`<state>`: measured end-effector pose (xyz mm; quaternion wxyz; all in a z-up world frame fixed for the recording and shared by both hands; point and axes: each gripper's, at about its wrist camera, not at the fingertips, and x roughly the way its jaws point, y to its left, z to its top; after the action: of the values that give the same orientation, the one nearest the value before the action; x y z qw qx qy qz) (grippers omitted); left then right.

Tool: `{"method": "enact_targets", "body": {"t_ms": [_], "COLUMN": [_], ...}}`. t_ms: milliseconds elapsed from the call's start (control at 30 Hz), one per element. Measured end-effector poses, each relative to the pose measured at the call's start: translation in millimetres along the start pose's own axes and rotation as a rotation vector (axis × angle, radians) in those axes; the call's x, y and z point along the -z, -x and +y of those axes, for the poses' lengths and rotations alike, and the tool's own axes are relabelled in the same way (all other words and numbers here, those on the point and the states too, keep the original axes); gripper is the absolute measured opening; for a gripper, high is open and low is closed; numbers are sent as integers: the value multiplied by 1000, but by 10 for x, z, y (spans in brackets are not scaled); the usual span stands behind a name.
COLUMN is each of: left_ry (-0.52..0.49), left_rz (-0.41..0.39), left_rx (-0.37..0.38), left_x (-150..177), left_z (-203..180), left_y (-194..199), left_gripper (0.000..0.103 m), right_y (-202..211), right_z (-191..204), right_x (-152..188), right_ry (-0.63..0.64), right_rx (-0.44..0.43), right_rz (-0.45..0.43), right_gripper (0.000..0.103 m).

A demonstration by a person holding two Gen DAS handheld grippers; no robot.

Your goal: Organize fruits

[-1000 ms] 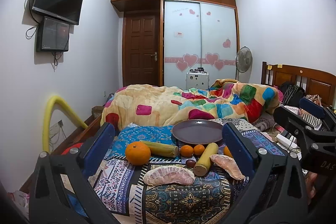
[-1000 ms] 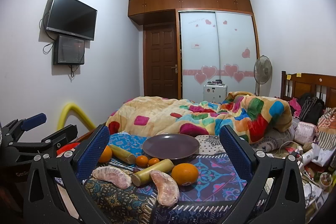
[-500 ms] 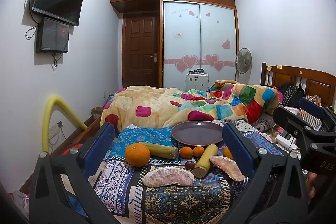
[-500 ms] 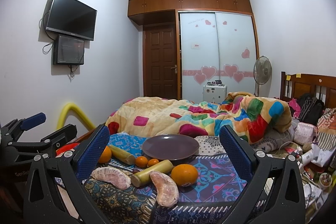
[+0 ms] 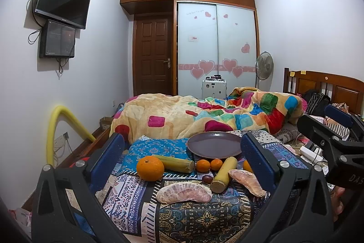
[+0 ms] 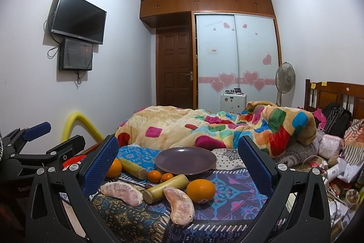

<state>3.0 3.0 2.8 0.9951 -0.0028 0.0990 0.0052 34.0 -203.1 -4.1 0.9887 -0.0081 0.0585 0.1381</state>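
An empty purple plate [image 5: 215,144] [image 6: 185,160] sits on a patterned cloth at the foot of a bed. In front of it lie two big oranges [image 5: 150,168] [image 6: 200,190], two small tangerines [image 5: 203,165] [image 6: 154,175], two sugarcane pieces [image 5: 176,163] [image 6: 165,187], two peeled pomelo segments [image 5: 184,193] [image 6: 179,205] and a small dark fruit [image 5: 206,178]. My left gripper [image 5: 182,158] is open, held back from the fruit with nothing in it. My right gripper [image 6: 177,161] is open too and holds nothing. Each gripper shows at the side of the other's view.
A colourful blanket [image 5: 204,113] is heaped on the bed behind the plate. A yellow foam tube [image 5: 59,124] leans by the left wall. Bags and clutter [image 6: 334,152] lie at the right, near the wooden headboard [image 5: 329,88].
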Motion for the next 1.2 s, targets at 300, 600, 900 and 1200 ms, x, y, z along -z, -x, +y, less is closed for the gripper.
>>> {"method": "enact_targets", "body": {"t_ms": [300, 600, 900, 1200], "left_ry": [1, 0, 1, 12], "left_rz": [-2, -5, -3, 78], "left_rx": [0, 2, -8, -6], "left_x": [-22, -31, -38, 62], "left_z": [-2, -7, -21, 59], "left_y": [-1, 11, 3, -269], "left_gripper": [103, 103, 103, 103], "right_y": [3, 6, -15, -300], "right_z": [0, -6, -49, -209], "right_x": [0, 3, 16, 164], "right_ry": [1, 2, -2, 24], "right_rx": [0, 1, 6, 24], "right_rz": [0, 0, 7, 104], "right_gripper": [103, 103, 103, 103]}}
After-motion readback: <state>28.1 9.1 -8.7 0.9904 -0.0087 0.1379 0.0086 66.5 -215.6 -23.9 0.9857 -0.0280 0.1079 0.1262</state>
